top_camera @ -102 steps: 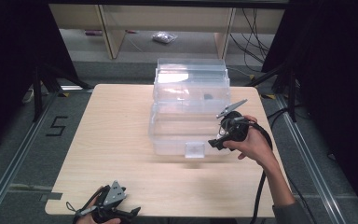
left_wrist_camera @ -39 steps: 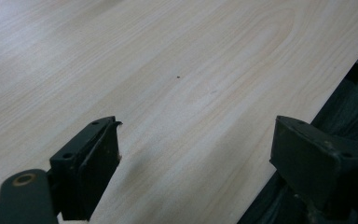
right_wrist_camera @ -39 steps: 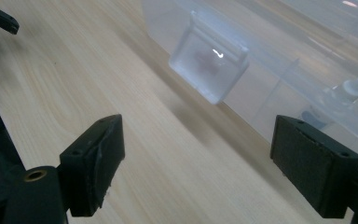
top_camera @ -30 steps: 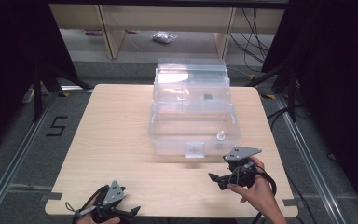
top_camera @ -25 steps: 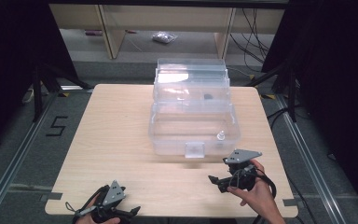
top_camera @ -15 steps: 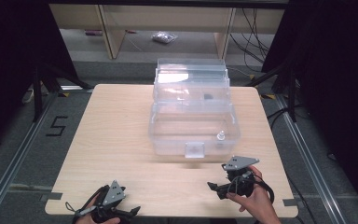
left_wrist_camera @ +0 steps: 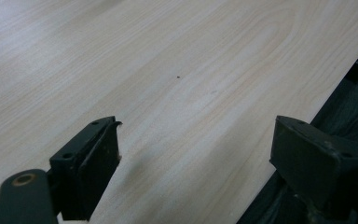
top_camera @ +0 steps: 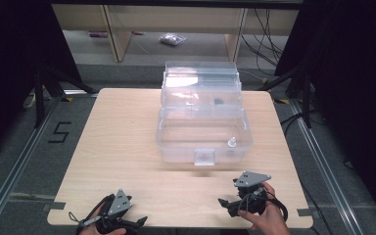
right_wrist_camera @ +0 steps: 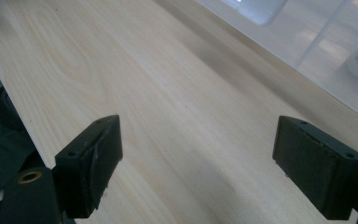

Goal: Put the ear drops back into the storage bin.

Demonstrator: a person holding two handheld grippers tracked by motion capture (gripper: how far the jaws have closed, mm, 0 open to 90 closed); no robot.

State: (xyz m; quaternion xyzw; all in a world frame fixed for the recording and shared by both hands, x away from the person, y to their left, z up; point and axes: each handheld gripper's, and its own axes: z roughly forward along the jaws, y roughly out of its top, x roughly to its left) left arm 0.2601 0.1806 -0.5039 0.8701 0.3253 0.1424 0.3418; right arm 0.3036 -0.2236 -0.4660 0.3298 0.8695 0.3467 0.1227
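Bare wood table lies open before the clear bin, both grippers at the near edge, left and right jaws wide, right one pulled back from the bin.

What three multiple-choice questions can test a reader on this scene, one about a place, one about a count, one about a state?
1. Where is the small bottle?
A. Inside the clear box, near its front right corner
B. On the bare table
C. Between the right gripper's jaws

2. How many grippers are over the table's near edge?
A. One
B. Two
C. Three

3. How do the right gripper's jaws stand?
A. Shut on the bottle
B. Shut and empty
C. Open and empty

Answers: 1 A, it stands behind the box's front wall; 2 B, the left gripper and the right one; 3 C, bare wood shows between them.
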